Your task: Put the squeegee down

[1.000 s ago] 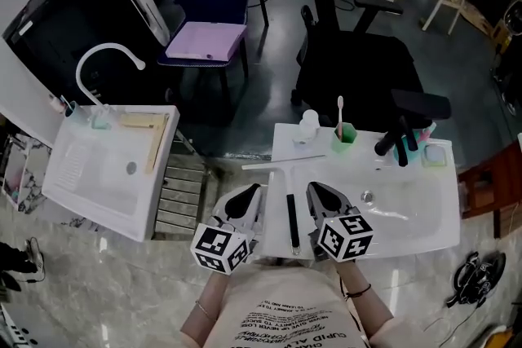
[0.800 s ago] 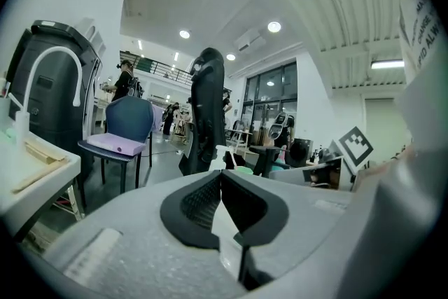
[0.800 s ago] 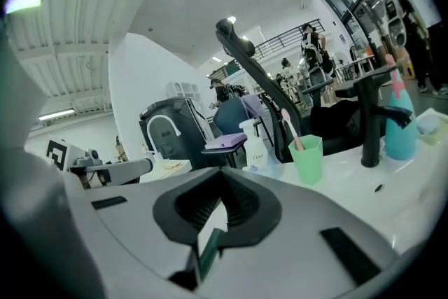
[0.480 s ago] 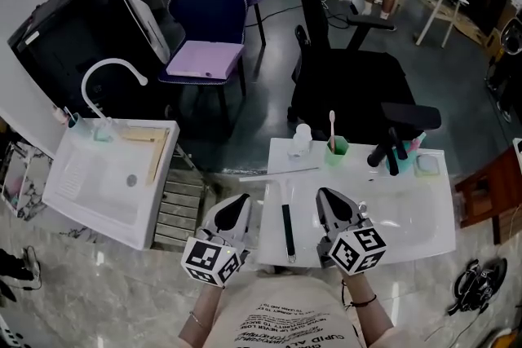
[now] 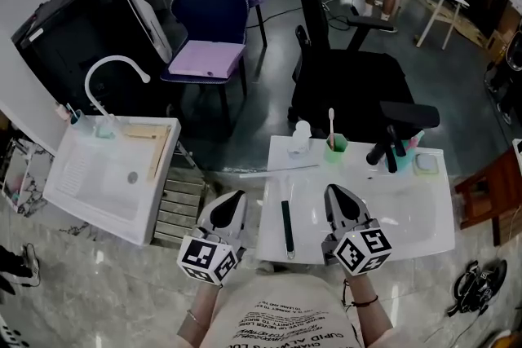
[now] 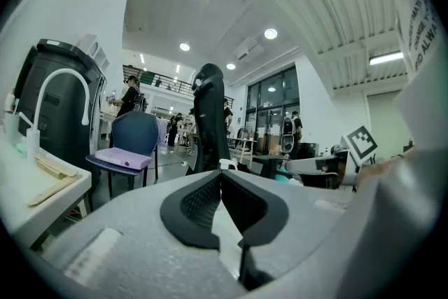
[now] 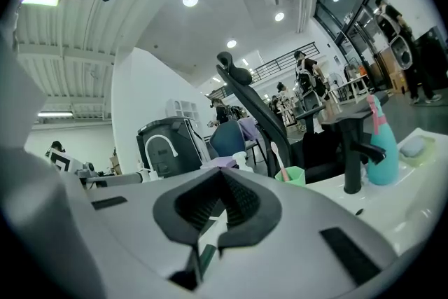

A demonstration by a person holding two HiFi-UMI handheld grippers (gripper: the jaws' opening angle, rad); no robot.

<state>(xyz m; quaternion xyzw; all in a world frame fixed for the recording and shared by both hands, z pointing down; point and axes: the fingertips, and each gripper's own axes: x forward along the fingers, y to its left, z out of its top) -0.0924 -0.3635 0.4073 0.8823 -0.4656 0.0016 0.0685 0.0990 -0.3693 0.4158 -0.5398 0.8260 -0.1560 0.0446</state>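
Note:
The squeegee [image 5: 286, 228] lies flat on the white sink counter [image 5: 408, 234]. Its black handle points toward me and its long thin blade [image 5: 277, 170] lies across the far end. My left gripper [image 5: 236, 197] hovers just left of the counter's edge, shut and empty. My right gripper [image 5: 335, 193] hovers to the right of the handle, also shut and empty. Neither touches the squeegee. The jaws are pressed together in the left gripper view [image 6: 221, 176] and in the right gripper view [image 7: 222, 176].
On the counter's far side stand a white bottle [image 5: 301, 134], a green cup with a toothbrush [image 5: 335, 143] and a black faucet [image 5: 390, 147]. A second white sink [image 5: 106, 175] with a white faucet [image 5: 110, 69] stands to the left. Chairs [image 5: 208, 20] stand beyond.
Both grippers have risen and drawn apart from the squeegee, toward me. The squeegee stays where it lay on the counter.

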